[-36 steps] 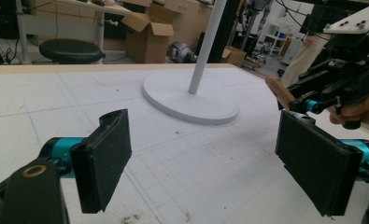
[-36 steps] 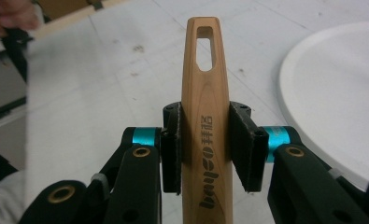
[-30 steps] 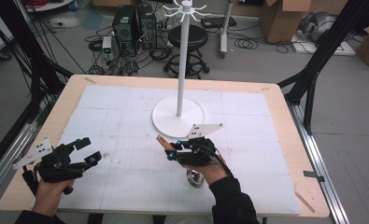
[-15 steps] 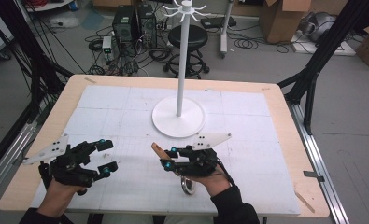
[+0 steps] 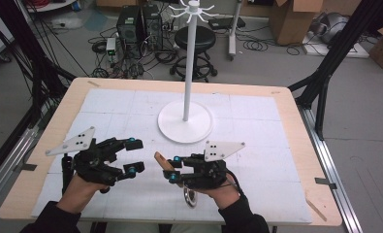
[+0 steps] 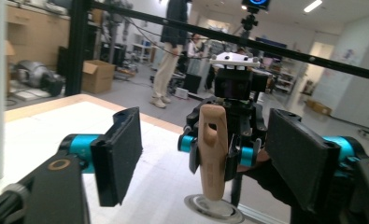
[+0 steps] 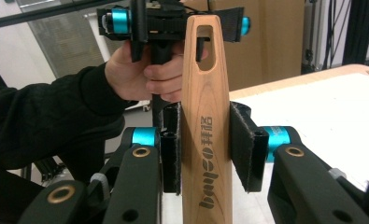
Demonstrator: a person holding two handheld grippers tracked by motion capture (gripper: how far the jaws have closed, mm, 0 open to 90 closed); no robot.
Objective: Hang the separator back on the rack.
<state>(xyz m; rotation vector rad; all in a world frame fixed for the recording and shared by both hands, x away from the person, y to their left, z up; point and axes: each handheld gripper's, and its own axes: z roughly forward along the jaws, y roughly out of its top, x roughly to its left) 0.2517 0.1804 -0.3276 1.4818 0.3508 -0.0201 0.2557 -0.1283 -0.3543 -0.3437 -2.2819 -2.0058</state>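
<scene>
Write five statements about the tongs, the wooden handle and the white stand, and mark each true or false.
1. The right tongs are shut on the wooden handle. True.
2. The left tongs grip the handle too. False: they are open and hold nothing.
3. The handle has a slot near its free end. True.
4. The white stand lies on its side. False: it stands upright on its round base.
5. The left tongs face the handle. True.

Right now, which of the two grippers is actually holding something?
The right gripper: its fingers are shut on the wooden handle, whose slotted end points toward the other hand. The left gripper is open, with nothing between its fingers.
</scene>
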